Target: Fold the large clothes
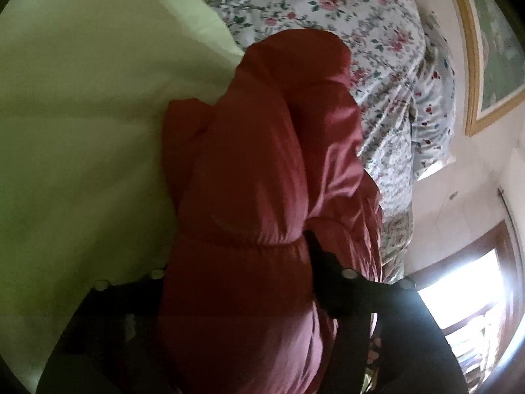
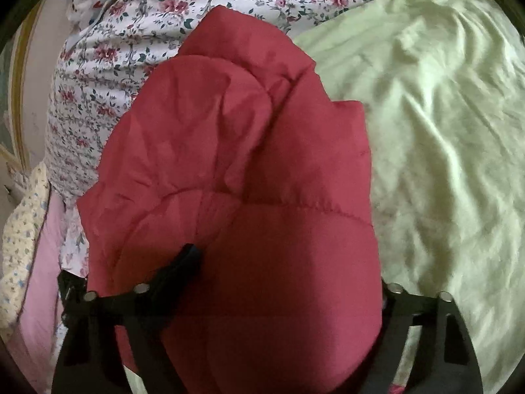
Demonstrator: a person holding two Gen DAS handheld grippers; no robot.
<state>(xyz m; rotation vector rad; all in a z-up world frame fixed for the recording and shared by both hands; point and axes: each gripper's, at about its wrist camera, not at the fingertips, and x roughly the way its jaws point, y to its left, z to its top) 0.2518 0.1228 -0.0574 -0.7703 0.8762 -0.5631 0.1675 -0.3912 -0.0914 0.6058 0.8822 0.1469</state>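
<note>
Both hand-held grippers [image 1: 236, 282] [image 2: 288, 282] mostly hidden by red jacket [image 2: 249, 170]; grip w/ fabric between unclear.

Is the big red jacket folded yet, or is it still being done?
Not finished. The red jacket is bunched, draping over both tools above the green sheet, so no tidy fold shows yet. In hand: the left tool and right tool each have jacket between their fingers, though their grip is hidden. Left: laying it flat and folding it.
</note>
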